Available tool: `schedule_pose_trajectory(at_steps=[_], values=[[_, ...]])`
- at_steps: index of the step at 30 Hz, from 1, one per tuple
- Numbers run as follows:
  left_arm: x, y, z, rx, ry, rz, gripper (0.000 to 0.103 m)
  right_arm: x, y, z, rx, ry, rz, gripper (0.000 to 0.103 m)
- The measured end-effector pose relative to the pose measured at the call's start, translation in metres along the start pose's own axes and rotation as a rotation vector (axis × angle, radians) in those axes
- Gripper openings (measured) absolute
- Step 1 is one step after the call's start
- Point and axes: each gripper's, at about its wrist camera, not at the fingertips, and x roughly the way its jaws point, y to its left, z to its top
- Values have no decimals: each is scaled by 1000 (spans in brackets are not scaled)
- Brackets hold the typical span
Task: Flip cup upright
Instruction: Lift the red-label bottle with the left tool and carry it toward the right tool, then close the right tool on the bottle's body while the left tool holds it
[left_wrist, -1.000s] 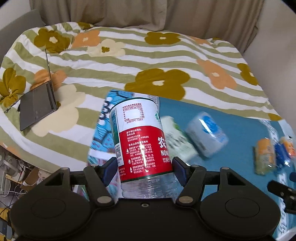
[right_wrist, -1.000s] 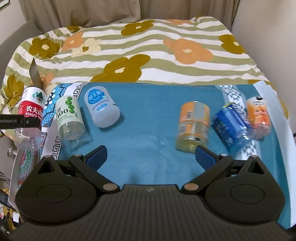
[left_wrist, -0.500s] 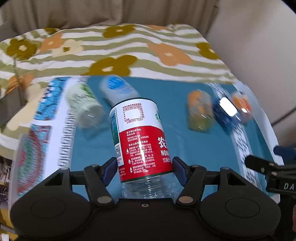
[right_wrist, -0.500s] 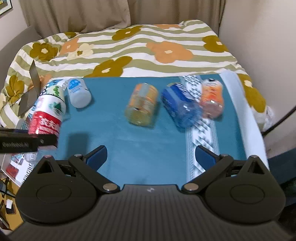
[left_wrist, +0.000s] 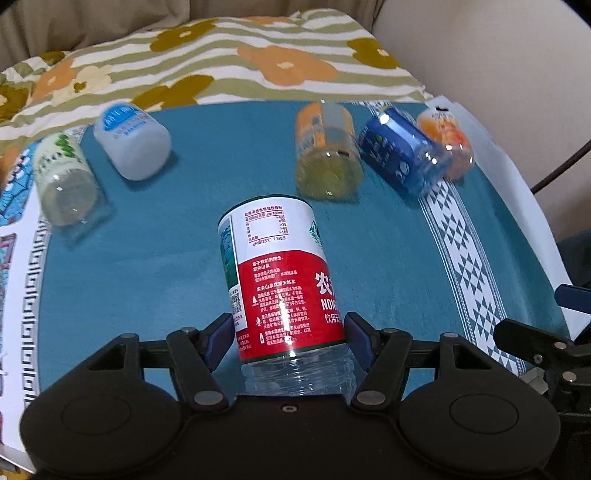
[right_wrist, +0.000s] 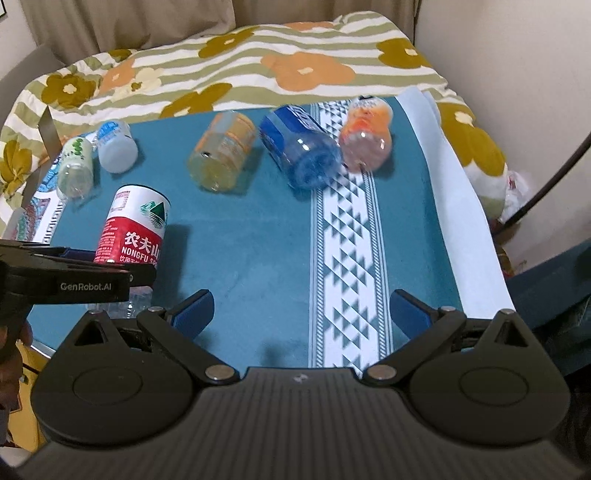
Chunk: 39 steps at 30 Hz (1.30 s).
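A cut bottle cup with a red and white label (left_wrist: 280, 280) is clamped between the blue pads of my left gripper (left_wrist: 288, 332), which is shut on it. In the right wrist view this cup (right_wrist: 133, 225) stands nearly upright over the left front of the teal mat (right_wrist: 251, 258), clear ribbed base down, with the left gripper (right_wrist: 74, 273) across its lower part. Whether the base touches the mat I cannot tell. My right gripper (right_wrist: 301, 301) hangs open over the mat's front, nothing between its fingers.
Several other cups lie on their sides at the back of the mat: green-labelled (left_wrist: 62, 184), white (left_wrist: 129, 144), yellow-orange (left_wrist: 327, 155), blue (left_wrist: 402, 151) and orange-pink (left_wrist: 447, 140). A flowered striped bedcover (right_wrist: 258, 62) lies behind. A wall (right_wrist: 517, 74) stands at the right.
My left gripper has swung right with the red cup, from over the bedcover's left side to over the teal mat. The right gripper's view has also shifted right; it stays open.
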Motion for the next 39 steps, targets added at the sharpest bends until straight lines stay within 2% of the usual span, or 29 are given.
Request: schedule_pose_trajectory(at_steps=[8, 10, 12, 21, 26, 29, 34, 39], values=[[7, -4, -3, 15, 12, 11, 71, 0, -12, -3, 14, 4, -8, 103], [7, -5, -4, 24, 4, 22, 89, 1, -12, -2, 14, 5, -9, 103], [6, -5, -4, 28, -9, 33, 95, 1, -12, -2, 15, 5, -6, 103], [-1, -5, -6, 31, -32, 53, 95, -5, -12, -4, 7, -8, 1, 103], [-21, -3, -7, 14, -71, 76, 96, -10, -9, 3, -17, -12, 13, 103], [-41, 3, -9, -27, -98, 95, 103, -16, -3, 14, -34, -9, 50, 103], [-71, 27, -17, -88, -132, 132, 103, -18, 20, 46, -67, 25, 131, 103], [-88, 67, -31, -131, -136, 115, 103, -1, 56, 78, -66, 108, 232, 103]])
